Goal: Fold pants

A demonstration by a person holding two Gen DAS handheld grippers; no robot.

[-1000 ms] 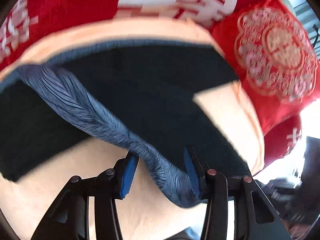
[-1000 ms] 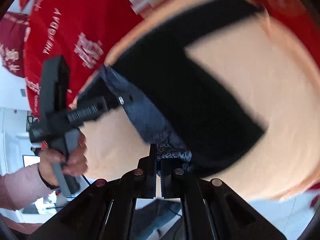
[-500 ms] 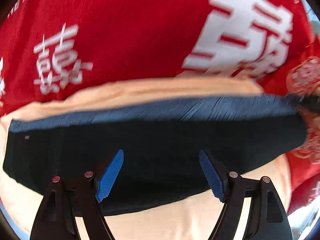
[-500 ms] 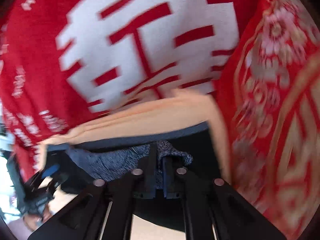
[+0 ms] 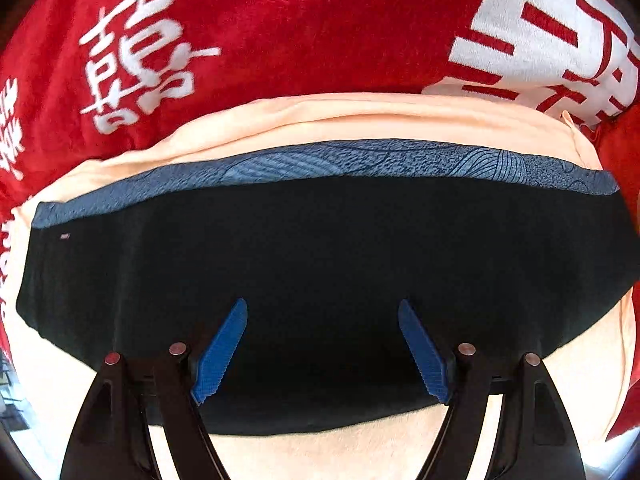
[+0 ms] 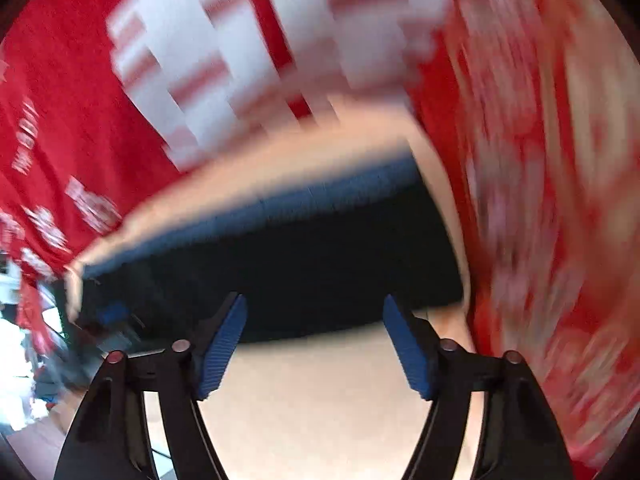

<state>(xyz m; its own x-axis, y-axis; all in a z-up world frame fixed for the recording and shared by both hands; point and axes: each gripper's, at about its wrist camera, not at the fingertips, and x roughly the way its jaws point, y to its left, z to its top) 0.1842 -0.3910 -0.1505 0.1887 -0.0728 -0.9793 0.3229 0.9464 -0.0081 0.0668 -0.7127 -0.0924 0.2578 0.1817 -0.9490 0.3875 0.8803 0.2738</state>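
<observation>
The black pants [image 5: 320, 264] lie folded flat in a wide band on a peach cloth [image 5: 340, 120], with their blue patterned waistband [image 5: 360, 162] along the far edge. My left gripper [image 5: 322, 316] is open and empty, its blue pads [image 5: 222, 354] low over the near part of the pants. In the blurred right wrist view the pants [image 6: 304, 256] lie just ahead of my right gripper [image 6: 314, 312], which is open and empty over the peach cloth [image 6: 320, 392].
A red blanket with white characters [image 5: 260, 28] lies beyond the peach cloth. A red cushion with a pale floral pattern [image 6: 540, 200] lies to the right. The other gripper [image 6: 112, 316] shows dimly at the pants' left end.
My right gripper has let go of the waistband and opened. The left gripper, open throughout, let the waistband slip out; the pants now lie flat, folded over.
</observation>
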